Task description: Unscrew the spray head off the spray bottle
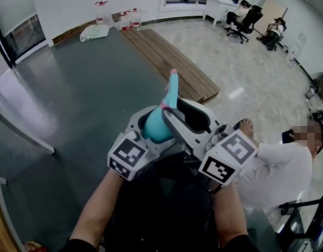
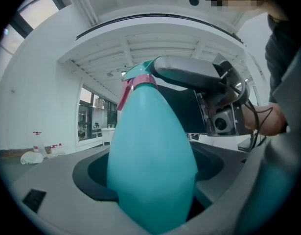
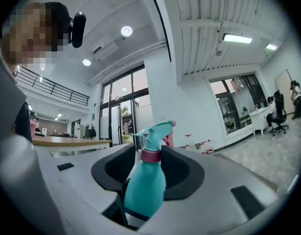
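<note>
- The left gripper [image 2: 151, 192] is clamped on the teal body of the spray bottle [image 1: 156, 128], which is held in mid-air above the floor.
- The right gripper [image 3: 149, 166] has its jaws apart around the pink collar [image 3: 150, 155] under the spray head [image 3: 158, 132], apparently not pressing it.
- Closing on the head or the tapered shoulder would likely slip.
- The smooth body may spin in the left gripper, so the thread never loosens.

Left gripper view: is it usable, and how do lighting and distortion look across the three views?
Left gripper view: the spray bottle looms close, soft-edged; strong fisheye bowing, black corners. Right gripper view: bottle sharper, ceiling lamp blown out. Head view: evenly lit, pale glare on the grey floor.
</note>
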`<state>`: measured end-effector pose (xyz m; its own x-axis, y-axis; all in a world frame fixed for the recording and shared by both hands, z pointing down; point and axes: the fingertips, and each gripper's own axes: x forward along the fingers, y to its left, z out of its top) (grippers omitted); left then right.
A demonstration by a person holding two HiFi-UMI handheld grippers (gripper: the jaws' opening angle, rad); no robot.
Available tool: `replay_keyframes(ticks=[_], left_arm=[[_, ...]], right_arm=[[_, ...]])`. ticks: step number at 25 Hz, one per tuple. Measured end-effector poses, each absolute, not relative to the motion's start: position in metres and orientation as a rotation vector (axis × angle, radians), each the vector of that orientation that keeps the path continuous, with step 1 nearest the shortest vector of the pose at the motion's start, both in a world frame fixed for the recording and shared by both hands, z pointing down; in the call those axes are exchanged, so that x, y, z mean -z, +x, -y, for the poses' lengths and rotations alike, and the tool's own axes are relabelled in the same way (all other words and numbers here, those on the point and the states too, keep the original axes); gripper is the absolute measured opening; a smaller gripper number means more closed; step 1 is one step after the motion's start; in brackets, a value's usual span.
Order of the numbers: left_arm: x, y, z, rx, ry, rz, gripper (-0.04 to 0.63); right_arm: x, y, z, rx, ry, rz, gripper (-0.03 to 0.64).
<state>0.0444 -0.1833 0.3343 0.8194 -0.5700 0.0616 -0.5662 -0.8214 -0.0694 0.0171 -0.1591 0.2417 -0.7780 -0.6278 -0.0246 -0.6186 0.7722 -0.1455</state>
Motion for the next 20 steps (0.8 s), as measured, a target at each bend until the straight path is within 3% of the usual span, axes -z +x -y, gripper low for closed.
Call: replay_keyframes(ticks=[12,20], left_arm=[[-0.335,0.043,0.181,0.171,-2.912,-0.926,0.437],[-0.328,0.058,0.161,0.118,-3.056,-0.593,0.437]], right_arm=[[-0.246,0.012,0.162,0.176,-1.057,-2.920,0.141],[-0.239,0.024,0.154,0.204,-0.730,-2.978,0.135]])
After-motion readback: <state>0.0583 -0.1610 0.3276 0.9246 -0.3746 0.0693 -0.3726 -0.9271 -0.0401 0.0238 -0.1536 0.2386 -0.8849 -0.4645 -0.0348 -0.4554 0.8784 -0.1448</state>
